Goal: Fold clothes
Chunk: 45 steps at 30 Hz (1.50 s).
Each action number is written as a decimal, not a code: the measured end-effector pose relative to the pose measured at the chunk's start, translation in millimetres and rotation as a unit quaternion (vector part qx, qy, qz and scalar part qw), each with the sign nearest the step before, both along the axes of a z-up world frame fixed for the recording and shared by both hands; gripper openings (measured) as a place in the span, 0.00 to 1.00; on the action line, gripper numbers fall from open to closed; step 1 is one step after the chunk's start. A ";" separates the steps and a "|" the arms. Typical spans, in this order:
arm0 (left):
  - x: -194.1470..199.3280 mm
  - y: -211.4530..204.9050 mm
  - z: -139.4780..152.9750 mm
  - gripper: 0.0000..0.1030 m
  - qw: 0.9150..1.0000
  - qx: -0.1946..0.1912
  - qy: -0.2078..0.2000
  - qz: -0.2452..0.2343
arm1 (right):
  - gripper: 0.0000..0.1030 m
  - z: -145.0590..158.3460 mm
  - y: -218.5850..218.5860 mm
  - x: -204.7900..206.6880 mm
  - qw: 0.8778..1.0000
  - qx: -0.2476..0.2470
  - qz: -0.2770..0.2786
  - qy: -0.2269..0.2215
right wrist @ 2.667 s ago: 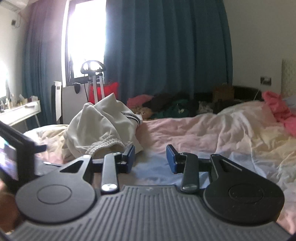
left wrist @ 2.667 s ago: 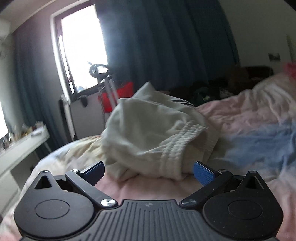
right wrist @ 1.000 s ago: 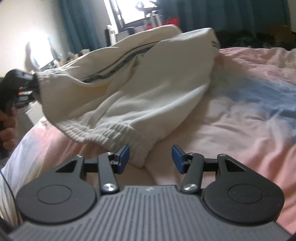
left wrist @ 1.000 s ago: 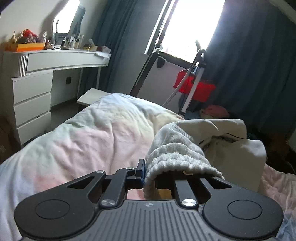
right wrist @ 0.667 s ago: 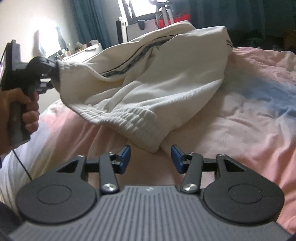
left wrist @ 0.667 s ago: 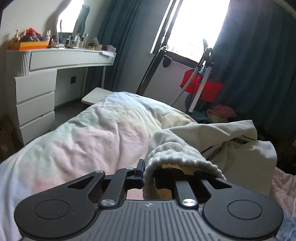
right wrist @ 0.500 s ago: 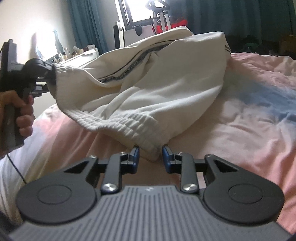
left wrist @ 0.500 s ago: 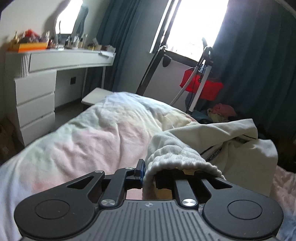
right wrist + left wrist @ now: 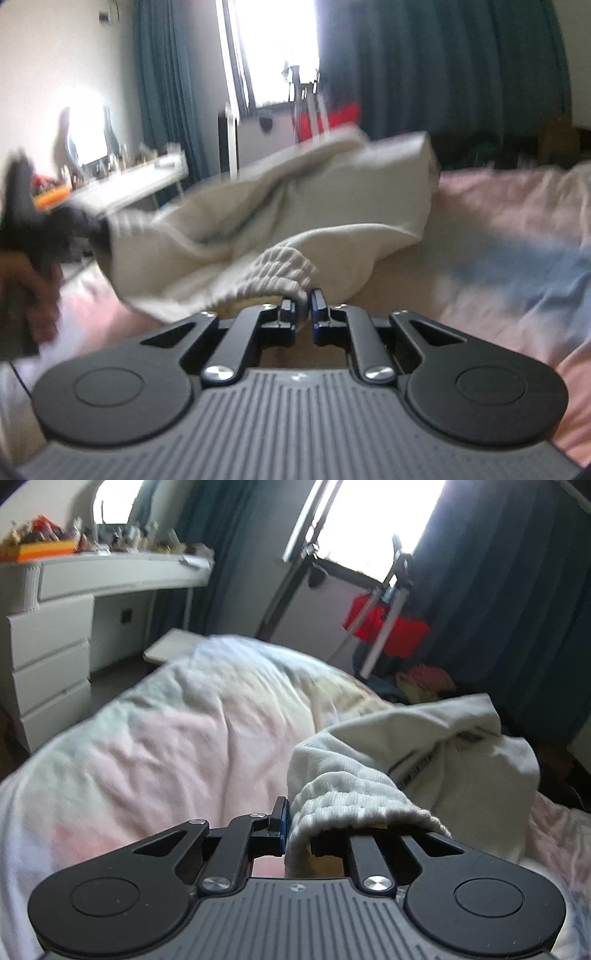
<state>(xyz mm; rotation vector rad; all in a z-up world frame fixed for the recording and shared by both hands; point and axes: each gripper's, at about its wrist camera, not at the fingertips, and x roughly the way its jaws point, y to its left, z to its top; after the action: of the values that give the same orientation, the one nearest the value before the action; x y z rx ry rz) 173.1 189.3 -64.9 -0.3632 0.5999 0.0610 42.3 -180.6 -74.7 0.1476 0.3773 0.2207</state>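
Near the bed's (image 9: 155, 746) left edge, the left gripper (image 9: 295, 825) is clamped on the ribbed waistband of the cream garment (image 9: 461, 760). Right gripper (image 9: 303, 308): jaws have just been closing, now pinching another stretch of waistband. Garment (image 9: 295, 206) hangs slack between the two, far end lying mid-bed. Open pink quilt lies to the right and toward the left edge. Beyond: white dresser (image 9: 48, 635), bright window, dark blue curtains (image 9: 443, 66).

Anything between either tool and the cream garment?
Nothing visible. The left tool is clamped on the cream garment at its ribbed band; the right tool has just closed on another stretch of that band.
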 end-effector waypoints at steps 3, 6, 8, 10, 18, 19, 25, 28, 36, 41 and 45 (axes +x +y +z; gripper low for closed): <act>-1.4 -0.3 -7.7 0.13 0.999 -0.003 0.035 -0.012 | 0.11 22.6 -13.3 -22.8 1.000 0.004 -0.009 -0.016; -3.2 -1.7 -18.8 0.15 0.995 -0.008 0.097 -0.034 | 0.11 17.3 -16.9 -30.6 1.000 -0.018 -0.014 0.013; -11.8 -0.8 -22.9 0.19 0.990 -0.026 0.127 -0.048 | 0.11 2.1 -14.7 -26.6 0.998 -0.042 -0.014 0.051; -24.6 1.2 -20.4 0.20 0.988 -0.036 0.144 -0.052 | 0.11 -8.6 -15.2 -22.7 0.995 -0.056 -0.019 0.077; -91.1 19.6 10.2 0.55 0.982 -0.152 0.081 -0.083 | 0.13 -8.1 -32.1 -29.9 0.992 0.025 -0.013 0.125; -91.9 18.3 11.2 0.57 0.979 -0.165 0.074 -0.091 | 0.13 -6.8 -35.9 -33.1 0.991 0.039 -0.011 0.130; -69.8 -4.9 3.5 0.70 0.971 -0.192 0.067 -0.124 | 0.17 4.6 -57.1 -49.6 0.983 0.112 0.015 0.144; -49.7 -15.0 -11.6 0.67 0.970 -0.184 0.099 -0.122 | 0.44 3.2 -68.5 -50.7 0.974 0.167 0.030 0.150; -23.7 -11.6 -17.7 0.12 0.978 -0.150 0.067 -0.125 | 0.65 -30.5 -85.9 -23.2 0.943 0.277 -0.020 0.183; -33.3 27.5 -7.3 0.10 0.981 -0.187 0.000 -0.052 | 0.65 -50.4 -86.0 -2.3 0.929 0.321 -0.079 0.167; -22.3 44.1 -24.7 0.10 0.989 -0.142 0.041 0.005 | 0.65 -64.0 -67.6 18.4 0.924 0.320 -0.037 0.205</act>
<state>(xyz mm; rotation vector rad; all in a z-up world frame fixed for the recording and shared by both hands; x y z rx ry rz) 150.8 233.4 -89.6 -0.6425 0.6899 -0.0006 60.7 -248.2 -138.7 0.8626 0.7066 0.2318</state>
